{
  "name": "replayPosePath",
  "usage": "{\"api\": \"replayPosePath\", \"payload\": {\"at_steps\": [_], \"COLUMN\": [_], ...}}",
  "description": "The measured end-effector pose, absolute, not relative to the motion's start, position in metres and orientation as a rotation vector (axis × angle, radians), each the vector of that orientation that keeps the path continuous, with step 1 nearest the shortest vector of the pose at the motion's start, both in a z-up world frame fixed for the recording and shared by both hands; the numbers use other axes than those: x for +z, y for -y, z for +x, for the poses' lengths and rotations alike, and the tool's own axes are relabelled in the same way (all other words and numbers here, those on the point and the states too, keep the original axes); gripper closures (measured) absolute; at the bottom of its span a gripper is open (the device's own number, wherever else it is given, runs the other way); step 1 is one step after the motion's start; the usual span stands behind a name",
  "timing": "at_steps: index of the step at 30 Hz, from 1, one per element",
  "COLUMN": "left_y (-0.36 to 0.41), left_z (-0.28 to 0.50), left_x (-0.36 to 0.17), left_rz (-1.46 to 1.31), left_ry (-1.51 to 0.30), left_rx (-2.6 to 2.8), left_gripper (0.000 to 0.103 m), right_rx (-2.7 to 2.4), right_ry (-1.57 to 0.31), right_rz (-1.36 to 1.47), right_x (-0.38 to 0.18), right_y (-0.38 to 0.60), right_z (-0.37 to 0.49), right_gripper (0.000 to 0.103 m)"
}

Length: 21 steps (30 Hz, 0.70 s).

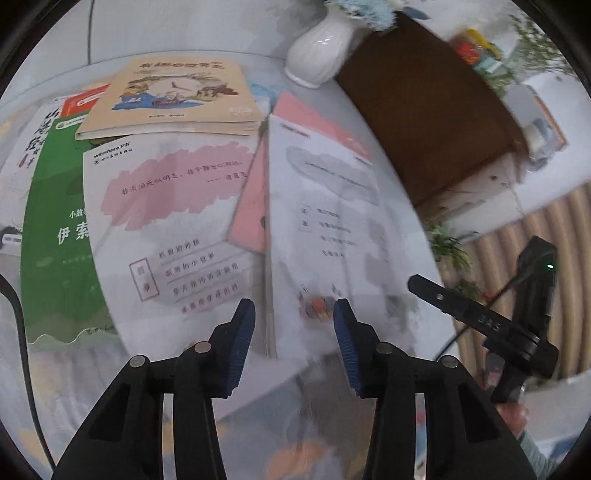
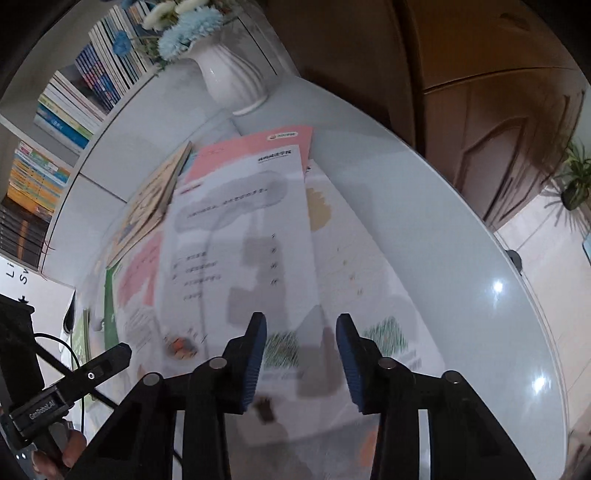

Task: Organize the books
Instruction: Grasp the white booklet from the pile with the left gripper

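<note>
Several books lie spread on a white round table. A beige picture book lies at the back, a green book at the left, a white book with a pink smear in the middle. An open pink-covered book lies in front of my left gripper, which is open and empty just above its near edge. The same open book shows in the right wrist view. My right gripper is open and empty above its pages. The right gripper's body shows at the left view's right side.
A white vase with blue flowers stands at the table's back. A brown cabinet is behind it. Shelves of books stand at the left. A black cable runs along the left. Potted plants stand on the floor.
</note>
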State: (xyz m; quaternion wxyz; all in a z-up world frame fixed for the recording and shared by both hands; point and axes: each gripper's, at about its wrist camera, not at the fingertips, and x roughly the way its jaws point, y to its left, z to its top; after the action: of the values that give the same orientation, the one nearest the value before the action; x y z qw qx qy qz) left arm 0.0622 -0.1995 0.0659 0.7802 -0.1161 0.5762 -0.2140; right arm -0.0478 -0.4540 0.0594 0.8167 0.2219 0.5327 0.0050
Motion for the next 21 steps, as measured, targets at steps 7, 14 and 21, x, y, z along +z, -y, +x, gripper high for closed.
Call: {"api": "replayPosePath", "payload": {"at_steps": [7,14,21], "left_y": [0.219,0.202,0.17], "left_z": [0.058,0.008,-0.083], "left_x": [0.053,0.056,0.038], "left_rz": [-0.228,-0.225,-0.2], "left_ry": [-1.264,-1.311,-1.473], "left_rx": [-0.414,-0.46,-0.522], "left_gripper": [0.057,0.057,0.057], "right_rx": [0.1,0.213,0.477], "right_ry": [-1.181,-1.24,-1.36], "right_rz": [0.445,0.382,0.259], "right_x": [0.041,0.042,0.037], "right_y": [0.447,0.436,0.393], "right_z": [-0.027,-0.05,-0.103], "right_gripper": [0.064,0.062,0.058]}}
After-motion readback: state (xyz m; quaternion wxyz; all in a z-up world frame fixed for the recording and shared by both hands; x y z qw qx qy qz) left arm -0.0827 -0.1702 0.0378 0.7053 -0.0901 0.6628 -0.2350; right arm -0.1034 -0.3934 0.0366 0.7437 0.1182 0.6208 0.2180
